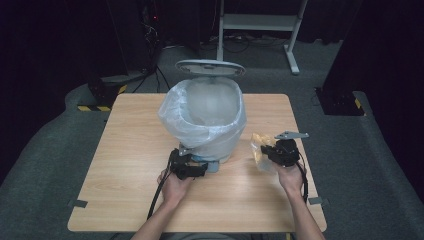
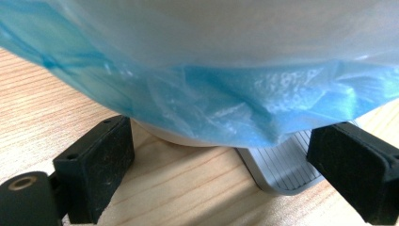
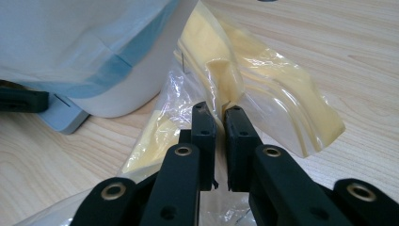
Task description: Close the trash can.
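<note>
lined pedal bin (image 1: 210, 117) centre frame, lid up, left gripper (image 1: 188, 167) jaws apart at its grey pedal (image 2: 282, 165), right gripper (image 1: 274, 152) clamped on yellow plastic wrapper (image 3: 263, 99), right of centre

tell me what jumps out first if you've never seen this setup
A white pedal bin lined with a pale bag stands mid-table, lid up. The right gripper pinches a crinkly yellow plastic wrapper beside the bin, and the left gripper sits open at the bin's grey foot pedal.
</note>
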### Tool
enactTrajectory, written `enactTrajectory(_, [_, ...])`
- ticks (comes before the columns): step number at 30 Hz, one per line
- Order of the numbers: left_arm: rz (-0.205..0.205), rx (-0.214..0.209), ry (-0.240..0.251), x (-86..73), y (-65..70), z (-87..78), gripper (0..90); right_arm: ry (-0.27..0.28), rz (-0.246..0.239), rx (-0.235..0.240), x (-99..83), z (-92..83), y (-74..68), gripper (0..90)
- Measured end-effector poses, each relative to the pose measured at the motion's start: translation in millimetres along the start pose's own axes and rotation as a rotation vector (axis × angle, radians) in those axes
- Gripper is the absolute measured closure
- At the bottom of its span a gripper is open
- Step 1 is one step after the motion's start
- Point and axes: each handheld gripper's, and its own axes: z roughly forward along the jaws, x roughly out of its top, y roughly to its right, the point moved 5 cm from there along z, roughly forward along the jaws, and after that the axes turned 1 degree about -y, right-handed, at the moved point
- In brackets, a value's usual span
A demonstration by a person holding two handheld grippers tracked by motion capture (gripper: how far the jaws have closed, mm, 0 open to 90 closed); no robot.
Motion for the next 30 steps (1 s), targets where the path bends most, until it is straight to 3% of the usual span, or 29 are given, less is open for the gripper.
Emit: enactTrajectory(30, [-0.001,-0.001,0.000,0.0,-0.1,0.0,8.1,0.067,-0.083,0.016,18.8,-43.0,-18.9,84.4])
